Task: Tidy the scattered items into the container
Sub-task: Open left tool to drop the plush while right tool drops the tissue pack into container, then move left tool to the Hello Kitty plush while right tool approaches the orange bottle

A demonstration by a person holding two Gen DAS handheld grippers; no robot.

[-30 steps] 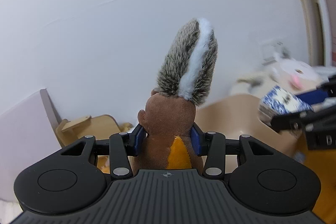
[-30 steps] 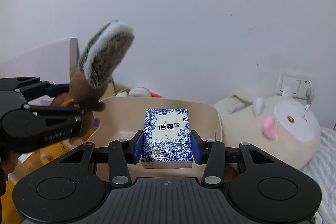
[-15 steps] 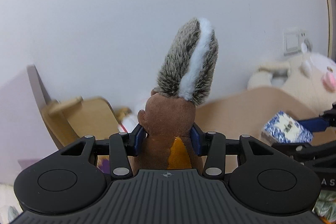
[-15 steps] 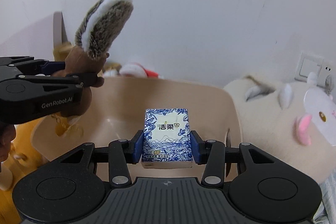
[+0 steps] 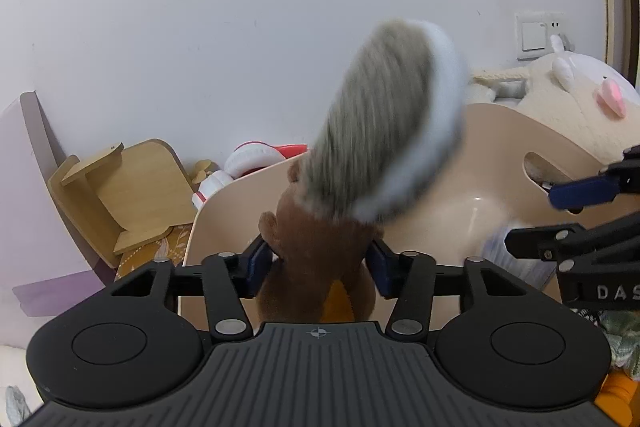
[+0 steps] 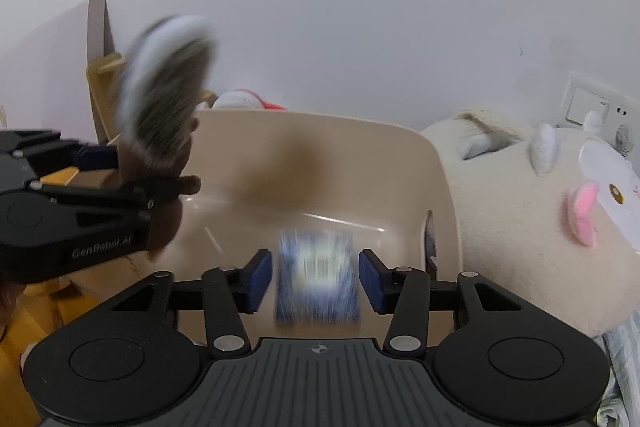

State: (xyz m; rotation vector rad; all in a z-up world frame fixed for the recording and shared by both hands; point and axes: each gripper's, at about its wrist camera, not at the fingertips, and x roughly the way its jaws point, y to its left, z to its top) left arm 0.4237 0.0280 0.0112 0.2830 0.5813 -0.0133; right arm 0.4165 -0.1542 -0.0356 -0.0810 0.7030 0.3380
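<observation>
Over the beige tub (image 6: 436,163) now, both tools side by side. Right gripper (image 6: 316,277): jaws just sprung apart, blue pads (image 6: 374,281) standing clear of the tissue pack (image 6: 316,281) on both sides, a sliver of gap each way. Blue-and-white pack between them, streaked by blur, hanging above the tub's pale floor, gripped by nothing. Same story on the left gripper (image 5: 318,263): jaws just widened, plush squirrel (image 5: 320,267) between the blue pads (image 5: 258,261). Brown body brushing the left pad; whether the right pad touches it, impossible to say. No squeeze visible in the plush. Bushy grey-and-white tail smeared and tipped over to the right, out above the tub's interior. From the right wrist view, squirrel and left gripper (image 6: 156,187) at the tub's left rim, tail blurred and leaning up and left there. From the left wrist view, right gripper (image 5: 544,213) reaching in from the right edge, a pale blurred patch under it where the pack falls. Behind the tub, against the white wall: big cream stuffed toy (image 6: 540,223) with a pink ear pressed against the right side, red-and-white toy (image 5: 256,161) peeking over the far rim, small wooden shelf piece (image 5: 132,195) tilted at the left. Wall socket (image 6: 592,107) above the cream toy.
</observation>
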